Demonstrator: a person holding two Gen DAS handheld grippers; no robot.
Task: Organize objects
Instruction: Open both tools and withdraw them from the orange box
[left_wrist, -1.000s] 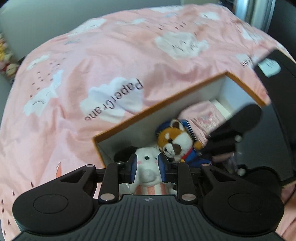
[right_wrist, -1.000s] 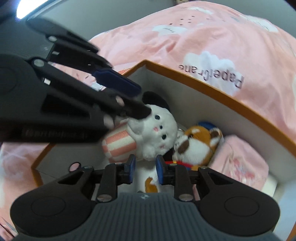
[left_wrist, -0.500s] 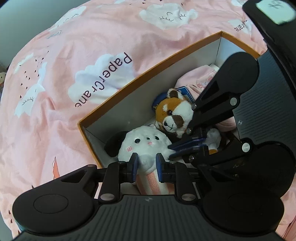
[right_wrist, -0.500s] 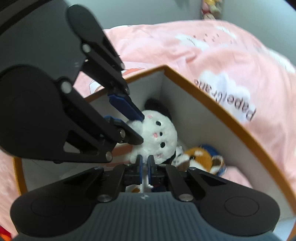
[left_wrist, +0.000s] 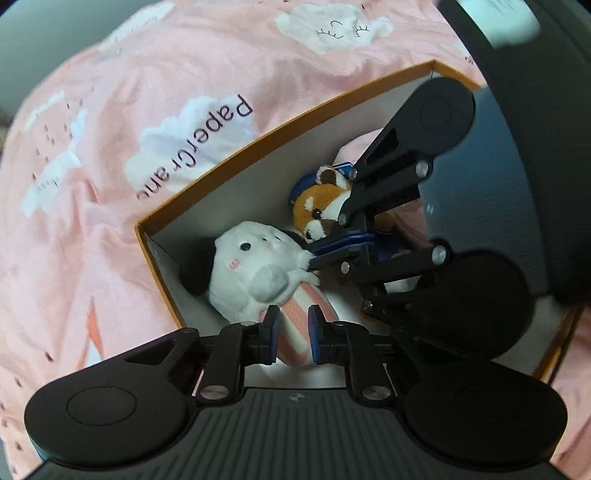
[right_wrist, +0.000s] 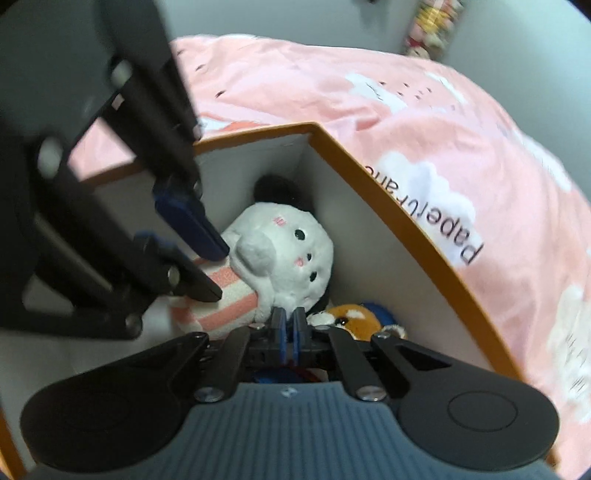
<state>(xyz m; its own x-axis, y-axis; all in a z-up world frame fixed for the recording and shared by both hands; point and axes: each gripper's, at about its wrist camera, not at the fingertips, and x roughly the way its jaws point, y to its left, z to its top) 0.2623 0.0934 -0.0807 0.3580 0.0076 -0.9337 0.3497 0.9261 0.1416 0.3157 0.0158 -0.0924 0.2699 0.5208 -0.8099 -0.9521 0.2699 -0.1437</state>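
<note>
A white plush toy with a pink-striped body (left_wrist: 258, 273) and an orange fox plush (left_wrist: 317, 210) are found lodged in the orange-rimmed white cardboard box (left_wrist: 236, 155) on the pink cloud-print bed cover (left_wrist: 92, 166), the left tool (left_wrist: 291, 332) being held parted astride the striped body, the right tool (right_wrist: 288, 332) nearly closed, its contents not determinable; little is judged outstanding.

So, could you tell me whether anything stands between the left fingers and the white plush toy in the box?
Nothing visible does: the left gripper is open around the white plush toy's striped body.

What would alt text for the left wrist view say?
A white plush with a pink-striped body lies in an orange-rimmed box on a pink quilt; the left tool is open around it, the right tool beside an orange plush.
</note>
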